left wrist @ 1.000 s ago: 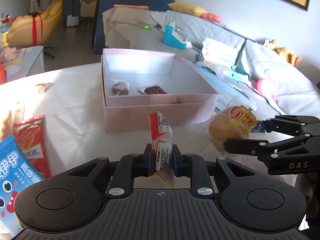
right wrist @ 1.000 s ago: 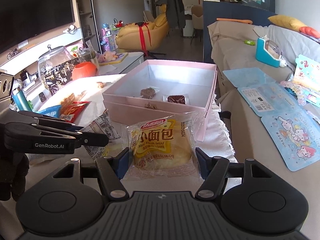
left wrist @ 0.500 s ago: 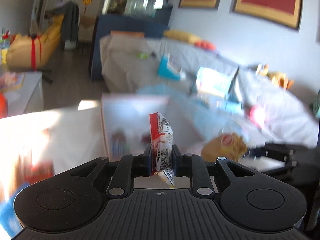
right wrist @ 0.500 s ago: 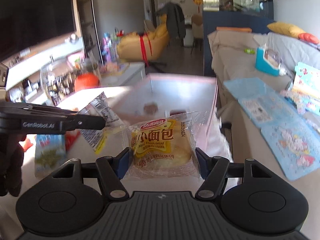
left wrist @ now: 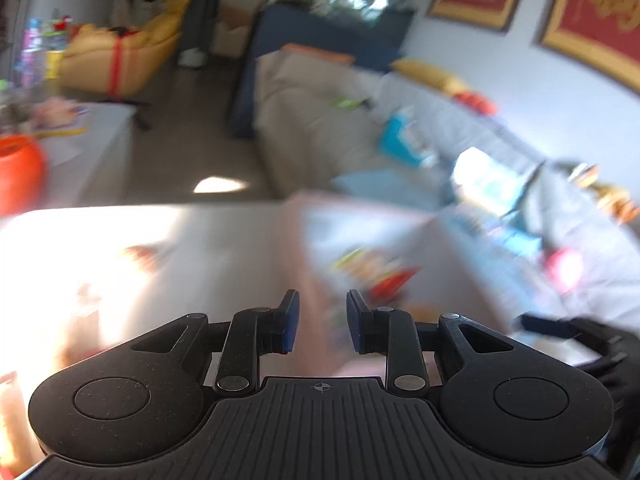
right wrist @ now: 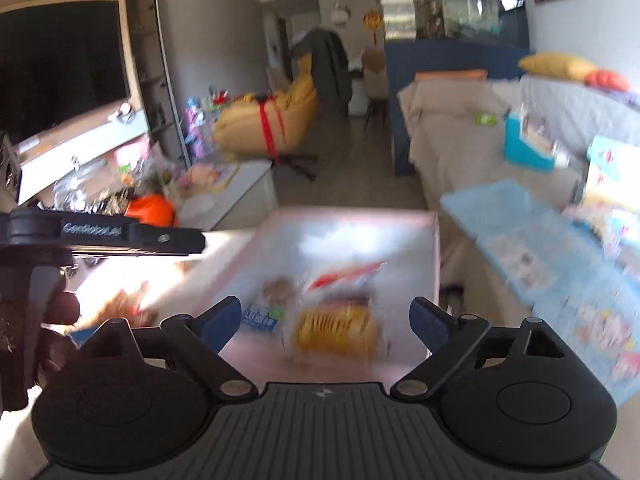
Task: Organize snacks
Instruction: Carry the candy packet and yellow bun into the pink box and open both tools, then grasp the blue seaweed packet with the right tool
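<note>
Both views are motion-blurred. The pink box [right wrist: 434, 264] sits on the white table, also in the left wrist view [left wrist: 296, 248]. Inside it lie the yellow bread packet [right wrist: 336, 332], the red-and-white snack packet [right wrist: 348, 274], also seen blurred in the left wrist view [left wrist: 388, 280], a small brown snack [right wrist: 278, 288] and a blue-labelled packet [right wrist: 262, 320]. My right gripper [right wrist: 326, 318] is open and empty above the box's near edge. My left gripper [left wrist: 322, 322] is open and empty at the box's left wall, and shows in the right wrist view [right wrist: 120, 234].
An orange pot [right wrist: 150, 210] and clutter stand on the low cabinet at left. Loose snacks [right wrist: 124, 304] lie on the table left of the box. A grey sofa [right wrist: 460, 148] with blue mats [right wrist: 532, 248] is on the right.
Both grippers opened and let go: the bread packet and the red-and-white packet now lie in the pink box. Both grippers rose above the box.
</note>
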Motion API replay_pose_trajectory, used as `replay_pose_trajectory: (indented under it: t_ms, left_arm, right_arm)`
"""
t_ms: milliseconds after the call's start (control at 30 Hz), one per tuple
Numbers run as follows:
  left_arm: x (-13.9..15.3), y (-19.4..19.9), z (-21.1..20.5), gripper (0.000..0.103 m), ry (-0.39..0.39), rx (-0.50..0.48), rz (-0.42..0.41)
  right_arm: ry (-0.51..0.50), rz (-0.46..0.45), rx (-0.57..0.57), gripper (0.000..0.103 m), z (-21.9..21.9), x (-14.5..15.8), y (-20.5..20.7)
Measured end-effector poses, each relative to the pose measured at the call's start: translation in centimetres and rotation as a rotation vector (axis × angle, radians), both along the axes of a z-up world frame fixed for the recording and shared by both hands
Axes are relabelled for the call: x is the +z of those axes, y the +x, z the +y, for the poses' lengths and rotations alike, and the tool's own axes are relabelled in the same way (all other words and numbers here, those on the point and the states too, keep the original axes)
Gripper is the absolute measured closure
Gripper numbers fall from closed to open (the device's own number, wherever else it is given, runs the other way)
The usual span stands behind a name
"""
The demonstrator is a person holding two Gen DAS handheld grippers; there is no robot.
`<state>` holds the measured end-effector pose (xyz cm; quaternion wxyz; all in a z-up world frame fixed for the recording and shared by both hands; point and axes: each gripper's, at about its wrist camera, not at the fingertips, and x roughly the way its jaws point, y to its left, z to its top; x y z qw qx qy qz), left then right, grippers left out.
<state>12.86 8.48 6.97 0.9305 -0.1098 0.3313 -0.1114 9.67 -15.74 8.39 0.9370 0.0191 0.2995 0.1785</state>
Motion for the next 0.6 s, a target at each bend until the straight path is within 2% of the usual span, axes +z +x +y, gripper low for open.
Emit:
replay_pose_trajectory:
  t_ms: [67, 200, 267, 367, 467, 600]
  left_arm:
    - [-0.6, -0.4, 1.8, 0.074, 0.043, 0.060, 0.017]
    - [-0.1, 0.5, 7.1, 0.074, -0.016, 0.266, -0.027]
    - [0.1, 2.2, 9.2, 0.074, -0.017, 0.347, -0.055]
    - [-0.7, 5.6, 11.8, 0.074, -0.011, 0.431, -0.009]
    - [-2.8, 8.6, 12.7, 0.074, 0.014, 0.439, 0.047]
    - [-4.8, 10.3, 11.2, 0.074, 0.055, 0.340, 0.098]
  right_arm:
    - [-0.004, 0.036, 0.020, 0.011, 0.6, -0.8, -0.2]
    - [-0.026, 0.062, 0.078, 0.011, 2.4, -1.4, -1.0]
    - [-0.053, 0.053, 0.104, 0.011, 3.3, -1.5, -1.6]
    - [-0.089, 0.057, 0.130, 0.011, 4.5, -1.9, -2.7]
    - [-0.110, 0.072, 0.155, 0.011, 5.1, -2.5, -3.3]
    - [-0.128, 0.116, 0.171, 0.011, 5.5, -4.0, -3.5]
